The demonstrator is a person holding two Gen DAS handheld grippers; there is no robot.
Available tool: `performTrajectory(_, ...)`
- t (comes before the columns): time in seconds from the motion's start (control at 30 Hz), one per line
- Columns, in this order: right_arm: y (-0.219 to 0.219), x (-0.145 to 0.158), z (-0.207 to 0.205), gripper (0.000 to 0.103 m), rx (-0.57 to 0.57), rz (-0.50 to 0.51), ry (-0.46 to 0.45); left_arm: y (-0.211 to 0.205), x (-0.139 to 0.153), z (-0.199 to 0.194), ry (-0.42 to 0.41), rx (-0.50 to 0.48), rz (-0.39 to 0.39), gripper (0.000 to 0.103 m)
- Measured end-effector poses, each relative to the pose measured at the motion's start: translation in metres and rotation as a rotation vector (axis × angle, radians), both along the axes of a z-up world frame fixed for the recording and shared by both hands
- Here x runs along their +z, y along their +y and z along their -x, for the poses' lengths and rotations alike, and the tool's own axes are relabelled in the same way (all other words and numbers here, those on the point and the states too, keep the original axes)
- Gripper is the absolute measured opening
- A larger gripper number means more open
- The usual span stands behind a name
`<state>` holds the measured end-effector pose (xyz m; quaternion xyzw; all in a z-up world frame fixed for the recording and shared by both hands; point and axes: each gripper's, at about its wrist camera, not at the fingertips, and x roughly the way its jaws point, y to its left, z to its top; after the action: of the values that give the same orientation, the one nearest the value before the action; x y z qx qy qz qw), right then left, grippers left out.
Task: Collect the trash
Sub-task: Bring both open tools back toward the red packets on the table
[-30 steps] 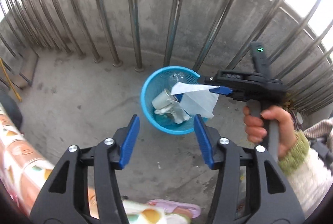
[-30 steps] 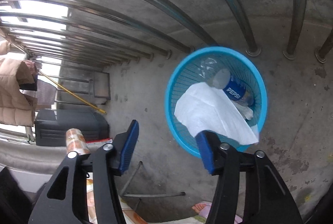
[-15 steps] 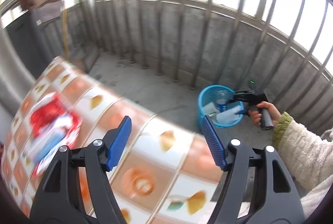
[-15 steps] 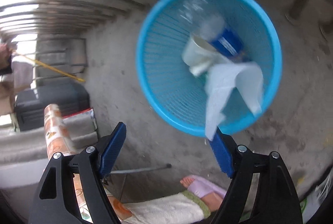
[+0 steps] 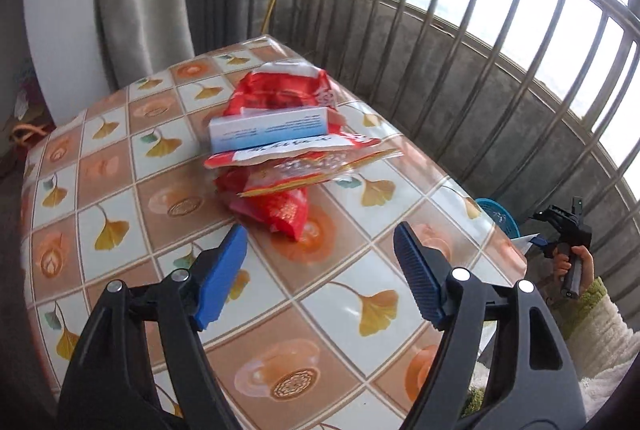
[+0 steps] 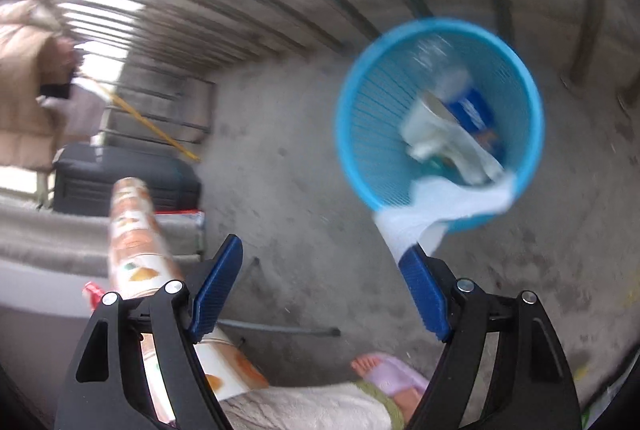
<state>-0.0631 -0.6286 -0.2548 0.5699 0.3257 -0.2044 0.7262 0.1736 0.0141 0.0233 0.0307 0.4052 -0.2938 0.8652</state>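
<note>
So the blue basket (image 6: 440, 122) on the balcony floor already has a fair bit in it: a bottle with a blue label (image 6: 472, 110), a paper cup (image 6: 424, 122) and some crumpled stuff. A white paper sheet (image 6: 440, 206) is draped over the basket's near rim, its tail touching one pad of the right hand-held gripper (image 6: 320, 282), whose jaws stand wide apart, so it's not pinched. That one's only half in.

What's left: the pile on the desk (image 5: 120, 170), well away from the basket. Red wrappers (image 5: 280, 150) with a white-and-blue box (image 5: 268, 128) sitting on top. The left hand-held gripper (image 5: 320, 270) hangs over the desk just short of that pile, jaws opening, nothing between them.

Around the basket: railing bars (image 5: 480, 42) behind it, and the person's slippered foot (image 6: 384, 374) nearby. Nothing really blocks the pile.
</note>
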Motion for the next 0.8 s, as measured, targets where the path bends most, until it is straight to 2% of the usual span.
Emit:
performTrajectory(0.07, 0.001, 0.020, -0.008, 0.077, -0.002, 0.050, -0.043, 0.012, -0.003, 0.000, 0.006, 0.031, 0.018, 0.071)
performTrajectory(0.2, 0.000, 0.059, -0.028, 0.077, 0.002, 0.078, -0.092, 0.031, -0.004, -0.004, -0.002, 0.082, 0.056, 0.071)
performTrajectory(0.37, 0.048, 0.125, -0.066, 0.077, 0.186, 0.221, -0.191, 0.043, -0.013, -0.011, 0.010, 0.147, 0.076, 0.071)
performTrajectory(0.43, 0.066, 0.139, -0.079, 0.077, 0.235, 0.306, -0.182, 0.045, -0.019, -0.013, 0.023, 0.161, 0.090, 0.071)
performTrajectory(0.47, 0.068, 0.142, -0.084, 0.077, 0.248, 0.350, -0.166, 0.046, -0.021, -0.015, 0.031, 0.166, 0.096, 0.071)
performTrajectory(0.53, 0.061, 0.139, -0.090, 0.077, 0.234, 0.356, -0.140, 0.048, -0.025, -0.015, 0.049, 0.172, 0.105, 0.071)
performTrajectory(0.73, -0.003, 0.112, -0.064, 0.077, 0.030, 0.222, -0.161, 0.049, -0.029, -0.010, 0.055, 0.180, 0.084, 0.071)
performTrajectory(0.8, -0.027, 0.094, -0.047, 0.077, -0.048, 0.163, -0.161, 0.047, -0.031, -0.008, 0.060, 0.185, 0.071, 0.071)
